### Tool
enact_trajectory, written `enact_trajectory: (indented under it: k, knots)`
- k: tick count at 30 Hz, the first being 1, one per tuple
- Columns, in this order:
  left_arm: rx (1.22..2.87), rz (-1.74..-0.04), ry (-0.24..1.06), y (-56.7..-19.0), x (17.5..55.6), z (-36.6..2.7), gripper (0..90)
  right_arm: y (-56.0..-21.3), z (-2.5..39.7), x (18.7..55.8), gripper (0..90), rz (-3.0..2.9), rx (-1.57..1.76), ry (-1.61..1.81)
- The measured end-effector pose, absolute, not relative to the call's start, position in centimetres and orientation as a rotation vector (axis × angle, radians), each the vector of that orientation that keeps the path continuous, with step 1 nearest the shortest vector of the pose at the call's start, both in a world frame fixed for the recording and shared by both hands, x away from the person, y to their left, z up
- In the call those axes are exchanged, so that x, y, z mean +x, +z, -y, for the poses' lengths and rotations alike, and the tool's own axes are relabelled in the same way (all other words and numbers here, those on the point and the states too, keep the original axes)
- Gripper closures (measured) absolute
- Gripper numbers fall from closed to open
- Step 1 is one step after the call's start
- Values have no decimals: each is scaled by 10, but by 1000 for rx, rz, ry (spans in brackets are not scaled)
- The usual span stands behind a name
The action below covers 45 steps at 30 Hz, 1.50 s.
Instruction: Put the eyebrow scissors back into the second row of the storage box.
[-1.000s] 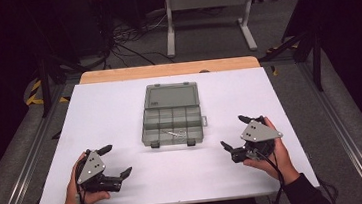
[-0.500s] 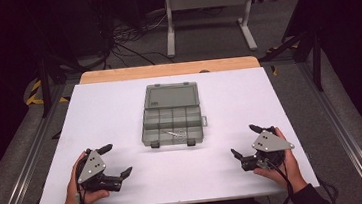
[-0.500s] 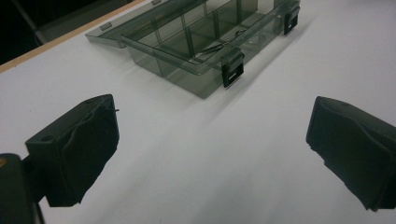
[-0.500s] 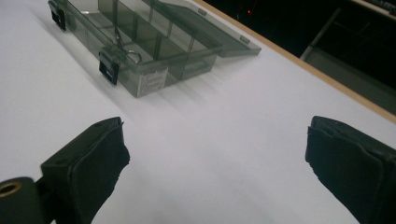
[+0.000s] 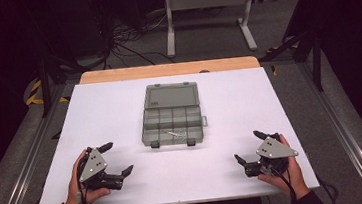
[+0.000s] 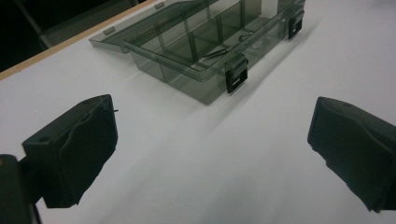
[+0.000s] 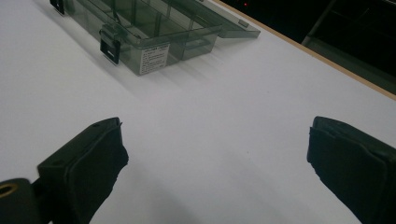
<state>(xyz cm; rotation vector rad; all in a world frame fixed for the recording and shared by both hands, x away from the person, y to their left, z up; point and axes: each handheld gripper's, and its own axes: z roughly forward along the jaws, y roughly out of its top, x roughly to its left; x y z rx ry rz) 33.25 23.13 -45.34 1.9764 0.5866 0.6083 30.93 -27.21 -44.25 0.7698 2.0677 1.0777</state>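
A smoky transparent compartment box (image 5: 173, 115) lies at the middle of the white table (image 5: 120, 113), its lid folded back flat. A small metal piece (image 5: 174, 133) lies in one of its front compartments. My left gripper (image 5: 118, 158) rests near the front left edge, held in a hand, open and empty. My right gripper (image 5: 247, 147) rests near the front right edge, also open and empty. In the left gripper view the wide-apart jaws (image 6: 212, 154) frame bare table, with the box (image 6: 210, 42) ahead. The right gripper view shows open jaws (image 7: 215, 163) and the box (image 7: 154, 28) at upper left.
The table's far edge is a wooden strip (image 5: 168, 69). Beyond it stand a white metal frame (image 5: 208, 16) and cables (image 5: 123, 40) on the dark floor. Rails (image 5: 340, 132) run along both sides of the table.
My right gripper has moved back toward the near edge and slightly right, away from the box. The left gripper and the box have stayed put.
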Motion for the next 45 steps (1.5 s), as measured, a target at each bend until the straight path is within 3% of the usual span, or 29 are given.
enact_trajectory:
  k: [45]
  knots:
    - [1985,-597,592,-455,334,-229,30,-445,268,309,56,-2062,745,1054]
